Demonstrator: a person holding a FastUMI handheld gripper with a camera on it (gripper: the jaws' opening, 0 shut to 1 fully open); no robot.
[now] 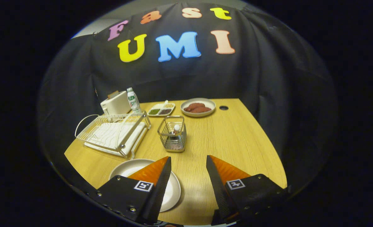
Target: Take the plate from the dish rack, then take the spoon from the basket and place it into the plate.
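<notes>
The plate (174,186) is seen lying flat on the wooden worktop (237,138), partly covered by the left finger of the gripper (188,164), so that only part of its rim and surface is visible. Beyond the plate, the wire basket (172,134) stands upright on the worktop. The spoon (176,128) is held upright inside the basket, long axis near vertical, with a pale rounded end uppermost; its lower part is blurred behind the mesh and which end is up cannot be told. To the left of the basket the dish rack (112,134) is set on its tray. Behind the basket, a divided dish (161,109) and a bowl of reddish-brown contents (198,107) are noted; a toaster (115,102) and a bottle (133,100) stand behind the rack. The jaws are spread wide apart, nothing is gripped, and bare worktop is seen between them. The basket lies ahead of the jaws, well apart from them.
</notes>
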